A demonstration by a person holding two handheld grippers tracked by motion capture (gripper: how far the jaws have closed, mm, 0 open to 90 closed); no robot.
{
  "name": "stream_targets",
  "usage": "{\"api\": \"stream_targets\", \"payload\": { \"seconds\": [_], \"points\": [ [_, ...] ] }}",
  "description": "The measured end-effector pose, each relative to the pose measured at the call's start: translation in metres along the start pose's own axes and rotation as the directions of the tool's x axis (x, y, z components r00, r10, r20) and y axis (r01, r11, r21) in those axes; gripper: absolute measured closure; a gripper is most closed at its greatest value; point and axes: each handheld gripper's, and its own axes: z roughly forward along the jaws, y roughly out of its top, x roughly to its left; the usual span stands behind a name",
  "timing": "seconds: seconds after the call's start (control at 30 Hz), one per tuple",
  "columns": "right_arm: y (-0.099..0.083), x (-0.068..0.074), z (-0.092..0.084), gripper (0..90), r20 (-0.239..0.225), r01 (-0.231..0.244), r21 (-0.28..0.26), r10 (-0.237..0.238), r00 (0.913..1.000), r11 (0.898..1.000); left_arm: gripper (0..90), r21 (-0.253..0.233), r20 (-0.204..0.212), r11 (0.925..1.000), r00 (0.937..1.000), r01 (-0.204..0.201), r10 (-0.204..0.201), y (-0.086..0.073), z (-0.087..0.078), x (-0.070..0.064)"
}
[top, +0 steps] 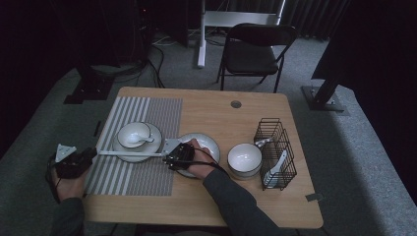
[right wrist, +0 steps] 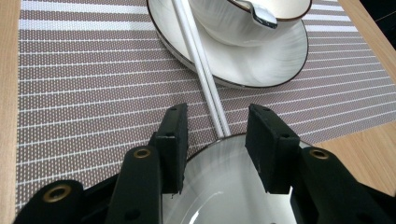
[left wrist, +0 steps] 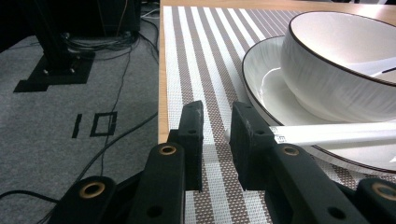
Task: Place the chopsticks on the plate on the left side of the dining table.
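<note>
A pair of white chopsticks (top: 130,154) lies across the striped placemat (top: 157,118), over the near rim of a white plate (top: 156,140) that carries a bowl (top: 134,135) with a spoon (top: 146,140). My left gripper (top: 91,153) sits at the table's left edge, its jaws (left wrist: 217,112) apart, with one end of the chopsticks (left wrist: 336,133) reaching up to the right jaw, not pinched. My right gripper (top: 171,157) hovers over the edge of a second, empty plate (top: 209,145). It is open (right wrist: 217,116), and the other end of the chopsticks (right wrist: 201,60) lies loose between its jaws.
A white bowl (top: 244,158) stands right of the empty plate, beside a black wire basket (top: 278,147) that holds spoons. A folding chair (top: 255,49) stands behind the table. Cables run over the floor (left wrist: 93,93) off the table's left edge.
</note>
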Motion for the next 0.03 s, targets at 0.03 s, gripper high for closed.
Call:
{"api": "stream_targets", "payload": {
  "seconds": [0.03],
  "points": [
    [-0.0007, -0.0001, -0.0007, 58.3, 0.001, 0.0, -0.002, 0.0, 1.0, 1.0, 75.3, -0.002, 0.0, 1.0, 1.0, 0.002, -0.002, 0.0002, -0.0001, -0.0003]
  ]
}}
